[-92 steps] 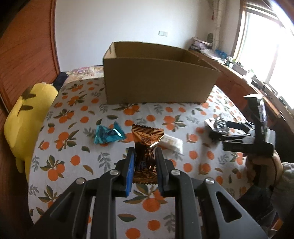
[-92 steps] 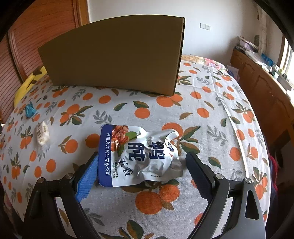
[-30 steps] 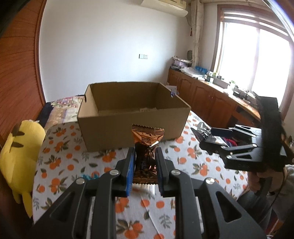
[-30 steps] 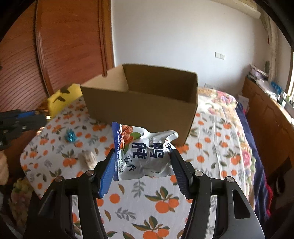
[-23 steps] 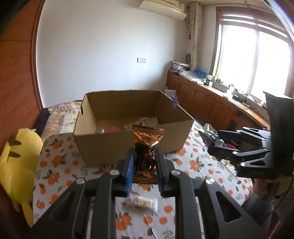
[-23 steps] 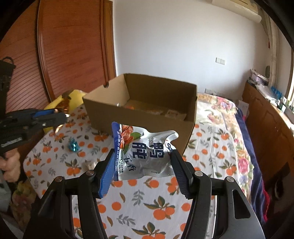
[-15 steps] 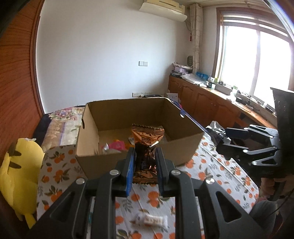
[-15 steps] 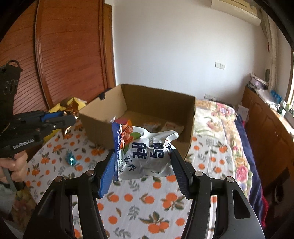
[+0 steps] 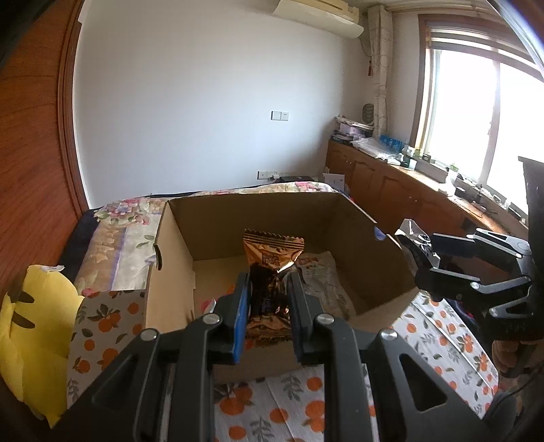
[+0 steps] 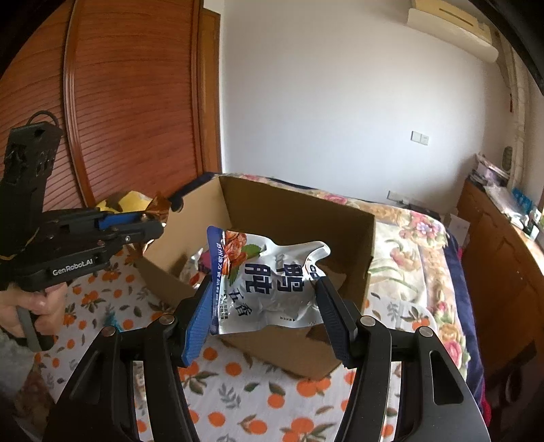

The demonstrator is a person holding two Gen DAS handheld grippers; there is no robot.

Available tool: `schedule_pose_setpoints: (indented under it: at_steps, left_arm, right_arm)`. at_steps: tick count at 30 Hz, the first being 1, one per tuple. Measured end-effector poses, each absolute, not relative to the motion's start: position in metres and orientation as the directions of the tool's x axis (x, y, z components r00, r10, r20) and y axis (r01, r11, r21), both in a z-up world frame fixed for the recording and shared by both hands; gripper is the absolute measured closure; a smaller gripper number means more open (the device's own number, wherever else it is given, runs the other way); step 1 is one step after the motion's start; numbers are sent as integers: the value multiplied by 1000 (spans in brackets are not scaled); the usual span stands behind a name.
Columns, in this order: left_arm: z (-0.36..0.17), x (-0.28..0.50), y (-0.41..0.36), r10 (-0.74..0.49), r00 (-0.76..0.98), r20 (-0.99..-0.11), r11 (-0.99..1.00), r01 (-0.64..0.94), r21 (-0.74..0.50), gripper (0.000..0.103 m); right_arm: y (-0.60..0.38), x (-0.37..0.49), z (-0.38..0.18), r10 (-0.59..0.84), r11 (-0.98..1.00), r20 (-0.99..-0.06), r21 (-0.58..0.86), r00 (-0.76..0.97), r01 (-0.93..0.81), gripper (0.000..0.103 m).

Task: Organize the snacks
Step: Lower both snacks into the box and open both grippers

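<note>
hovering over the open cardboard box: a brown foil snack packet clamped upright in the left hand-held gripper, and a white-and-blue pouch pinched by its sides in the right hand-held gripper. a few snacks already lie inside the box, which sits on the orange-print tabletop.

yellow plush toy | air conditioner | window | wooden cabinets, clutter atop, perhaps bottles
</note>
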State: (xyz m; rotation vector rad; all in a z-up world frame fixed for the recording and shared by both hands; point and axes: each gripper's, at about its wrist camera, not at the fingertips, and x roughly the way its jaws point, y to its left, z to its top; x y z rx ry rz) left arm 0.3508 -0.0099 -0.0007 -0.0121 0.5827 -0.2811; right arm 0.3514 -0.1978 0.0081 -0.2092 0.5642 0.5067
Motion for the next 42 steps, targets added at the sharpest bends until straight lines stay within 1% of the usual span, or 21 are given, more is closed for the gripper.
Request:
schedule_pose_setpoints:
  at_steps: [9,14,19,24,27,29,35,42]
  left_arm:
    - [-23,384,-9,-258,776,-575,964,246,-101,84]
    - [-33,388,-10,-266,764,-588,961,255,-105,84]
    - [-38,390,-9,-275,749,-602,958,265,-108,83]
    - [-38,393,-8,-286,738,-611,955,275,-115,80]
    - [-38,393,-7,-286,733,-617,955,274,-116,75]
    - [-38,394,-5,-285,728,-623,956,266,-126,71]
    - [-34,389,4,-293,734,-613,955,257,-148,66]
    - [-24,379,18,-287,752,-593,957,245,-153,64]
  right_arm:
    - [-192,385,-15,401,855,-583,-39,707,-517,42]
    - [-189,395,-27,381,861,-614,-37,692,-507,42]
    - [-184,401,-34,364,871,-625,-34,691,-490,42]
    - [-174,405,-37,345,872,-635,-55,691,-486,42]
    - [-170,408,-40,340,874,-641,-56,688,-483,42]
    - [-170,410,-42,338,878,-644,-47,686,-476,42]
    - [-171,421,-43,338,888,-656,-15,675,-459,42]
    - [-169,432,-48,325,895,-679,-3,658,-446,42]
